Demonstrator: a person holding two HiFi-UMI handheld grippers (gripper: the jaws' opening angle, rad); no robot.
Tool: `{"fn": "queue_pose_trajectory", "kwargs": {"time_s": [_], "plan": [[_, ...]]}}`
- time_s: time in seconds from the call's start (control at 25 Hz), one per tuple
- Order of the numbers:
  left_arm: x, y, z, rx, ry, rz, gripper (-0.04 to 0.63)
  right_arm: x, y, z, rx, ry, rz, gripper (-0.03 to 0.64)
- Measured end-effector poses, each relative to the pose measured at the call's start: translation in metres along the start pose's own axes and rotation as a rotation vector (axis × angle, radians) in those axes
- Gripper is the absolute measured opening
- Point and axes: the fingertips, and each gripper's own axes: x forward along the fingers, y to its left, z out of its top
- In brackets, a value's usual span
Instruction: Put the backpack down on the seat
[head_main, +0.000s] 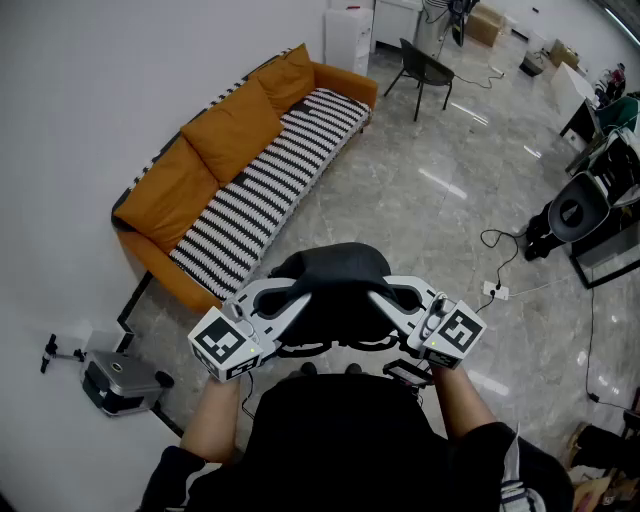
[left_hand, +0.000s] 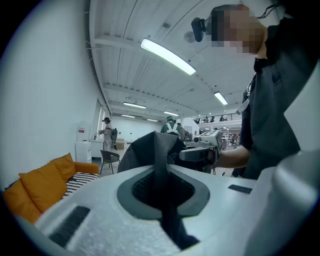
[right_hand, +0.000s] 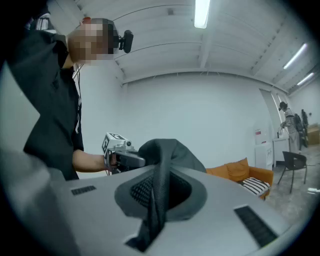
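A black backpack (head_main: 335, 290) hangs in the air in front of the person, held from both sides. My left gripper (head_main: 300, 300) is shut on a black strap (left_hand: 162, 190) of the backpack, which runs between its jaws. My right gripper (head_main: 385, 300) is shut on another black strap (right_hand: 157, 200). The backpack's dark body (left_hand: 150, 150) rises beyond the left jaws and shows as a dark hump (right_hand: 170, 152) beyond the right jaws. The seat is an orange sofa (head_main: 170, 195) with a black-and-white striped cover (head_main: 280, 180), standing by the wall, ahead and to the left, well apart from the backpack.
A small floor robot (head_main: 120, 378) sits by the wall at the left. A black chair (head_main: 425, 72) stands past the sofa's far end. Cables and a power strip (head_main: 497, 291) lie on the grey floor to the right, near a round black machine (head_main: 575, 215). People stand far back (left_hand: 107, 131).
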Motion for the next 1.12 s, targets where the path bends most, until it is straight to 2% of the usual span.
{"fn": "queue_pose_trajectory", "kwargs": {"time_s": [0.6,1.12], "plan": [[0.008,-0.013,0.000,0.016,0.004,0.012,0.031,-0.016,-0.001,-0.002,0.011,-0.023,-0.005,0.028],[0.049,-0.042,0.001,0.007,-0.005,0.019,0.031,-0.062,-0.018,-0.005,0.017,-0.058,0.001,0.028]]}}
